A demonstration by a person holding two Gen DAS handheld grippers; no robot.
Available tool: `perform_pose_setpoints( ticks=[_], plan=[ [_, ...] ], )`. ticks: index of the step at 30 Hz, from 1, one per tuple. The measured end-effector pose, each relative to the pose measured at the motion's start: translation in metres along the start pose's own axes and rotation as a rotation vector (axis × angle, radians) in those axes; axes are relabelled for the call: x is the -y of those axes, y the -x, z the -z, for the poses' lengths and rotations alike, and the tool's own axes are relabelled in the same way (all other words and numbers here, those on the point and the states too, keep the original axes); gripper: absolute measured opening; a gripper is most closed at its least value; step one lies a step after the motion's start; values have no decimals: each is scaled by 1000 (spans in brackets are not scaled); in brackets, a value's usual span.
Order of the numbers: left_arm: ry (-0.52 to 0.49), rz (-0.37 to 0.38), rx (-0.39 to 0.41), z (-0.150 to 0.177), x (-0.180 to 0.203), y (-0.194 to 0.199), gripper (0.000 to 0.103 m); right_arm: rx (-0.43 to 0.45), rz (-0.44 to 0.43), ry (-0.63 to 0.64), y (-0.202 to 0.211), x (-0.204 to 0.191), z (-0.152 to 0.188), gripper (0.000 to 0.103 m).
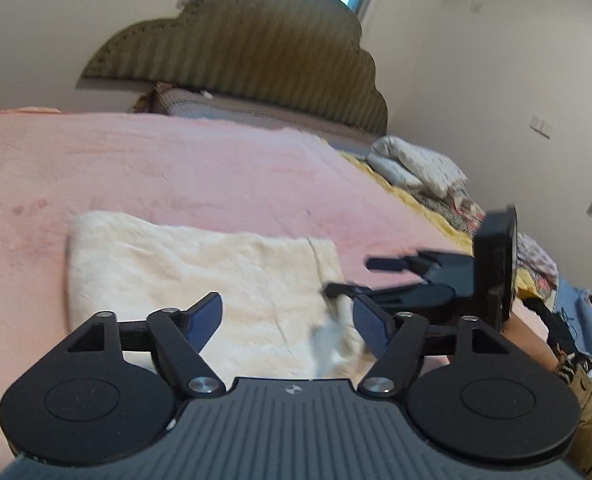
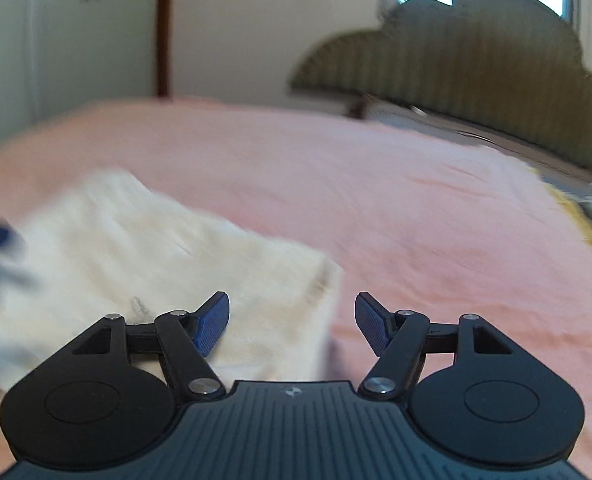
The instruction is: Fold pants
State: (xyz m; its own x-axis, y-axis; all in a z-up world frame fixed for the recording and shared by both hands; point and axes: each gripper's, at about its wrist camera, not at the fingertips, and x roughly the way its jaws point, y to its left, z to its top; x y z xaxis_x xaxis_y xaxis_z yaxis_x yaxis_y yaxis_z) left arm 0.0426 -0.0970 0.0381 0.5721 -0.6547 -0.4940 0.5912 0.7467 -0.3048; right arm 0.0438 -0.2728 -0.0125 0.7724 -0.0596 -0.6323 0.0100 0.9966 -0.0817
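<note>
The cream fleece pants [image 1: 200, 276] lie folded into a flat rectangle on the pink bedspread [image 1: 176, 168]. My left gripper [image 1: 288, 316] is open just above the pants' near edge, nothing between its fingers. My right gripper [image 1: 348, 276] shows in the left wrist view at the pants' right edge, open, beside a white drawstring [image 1: 336, 328]. In the right wrist view the pants [image 2: 156, 272] lie blurred at left, and my right gripper [image 2: 292, 320] is open and empty over their right edge.
A green scalloped headboard [image 1: 248, 52] stands at the far end of the bed. Folded white bedding [image 1: 416, 164] and patterned clothes [image 1: 536, 256] are piled along the bed's right side. The person's forearm [image 1: 536, 344] is at right.
</note>
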Motion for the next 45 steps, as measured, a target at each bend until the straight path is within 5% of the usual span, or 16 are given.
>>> perform_pose_setpoints(
  ticks=[4, 6, 10, 13, 17, 19, 24, 29, 35, 38, 45],
  plan=[
    [-12, -183, -130, 4, -19, -31, 80, 45, 44, -99, 20, 14, 10, 75],
    [-27, -215, -188, 15, -27, -48, 80, 105, 28, -119, 39, 11, 10, 75],
    [-97, -261, -149, 24, -18, -43, 82, 91, -151, -93, 50, -9, 13, 80],
    [-126, -270, -140, 21, -13, -32, 86, -20, -8, 99, 36, -38, 28, 96],
    [-137, -331, -130, 20, -13, -22, 92, 14, 51, 22, 50, -38, 29, 97],
    [-139, -342, -134, 23, -14, -20, 92, 59, 31, 9, 65, -40, 27, 97],
    [-132, -370, -148, 29, -11, -22, 94, 109, -186, -61, 89, -51, 26, 97],
    [-147, -393, -148, 33, -4, -15, 95, -40, -91, -2, 66, -69, 43, 97],
    [-111, -433, -129, 40, 2, -1, 98, -9, -134, -133, 90, -73, 50, 100],
    [-70, -447, -111, 46, 4, 12, 99, -35, -89, -221, 97, -79, 50, 101],
    [65, -480, -63, 66, 0, 56, 98, -100, -172, -450, 106, -100, 71, 101]
  ],
)
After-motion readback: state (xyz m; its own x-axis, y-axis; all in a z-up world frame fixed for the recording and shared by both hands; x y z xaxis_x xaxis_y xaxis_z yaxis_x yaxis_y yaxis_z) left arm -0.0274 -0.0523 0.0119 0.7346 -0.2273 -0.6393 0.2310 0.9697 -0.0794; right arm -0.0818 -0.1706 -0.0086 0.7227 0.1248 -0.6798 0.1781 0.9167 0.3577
